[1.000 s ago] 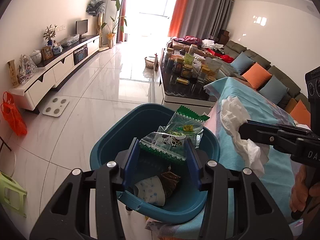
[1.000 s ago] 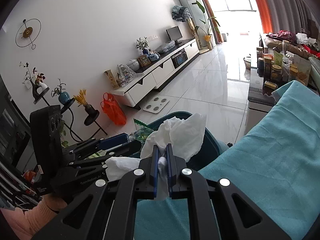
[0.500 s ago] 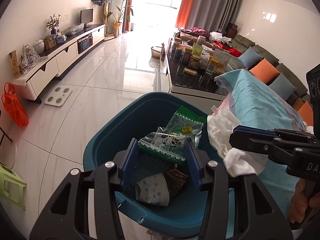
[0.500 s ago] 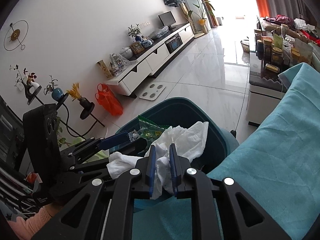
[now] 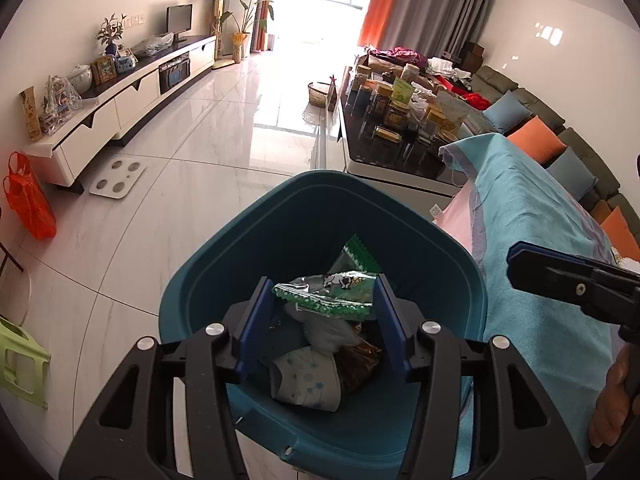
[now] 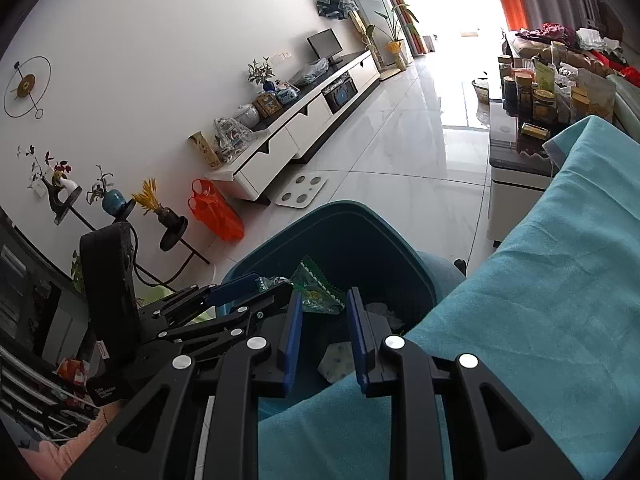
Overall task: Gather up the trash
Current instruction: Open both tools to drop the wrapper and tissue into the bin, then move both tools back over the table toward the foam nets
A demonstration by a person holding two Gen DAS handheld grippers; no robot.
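Observation:
My left gripper (image 5: pixel 324 294) is shut on a green and silver snack wrapper (image 5: pixel 326 292) and holds it over the teal bin (image 5: pixel 248 236). Inside the bin lie a crumpled white tissue (image 5: pixel 326 330), a white dotted paper cup (image 5: pixel 306 376) and a brown wrapper (image 5: pixel 358 362). My right gripper (image 6: pixel 322 308) is open and empty above the bin's right rim (image 6: pixel 404 248), at the edge of the teal cloth (image 6: pixel 540 300). It shows in the left wrist view (image 5: pixel 516 260) at the right. The wrapper also shows in the right wrist view (image 6: pixel 318 292).
The teal cloth (image 5: pixel 532 240) covers the surface right of the bin. A dark coffee table (image 5: pixel 360 144) with several jars stands behind. A white scale (image 5: pixel 118 176), an orange bag (image 5: pixel 28 200) and a white TV cabinet (image 5: pixel 120 108) are at the left on the tiled floor.
My right gripper opened and the white tissue dropped into the bin. My left gripper kept hold of the wrapper and moved closer over the bin.

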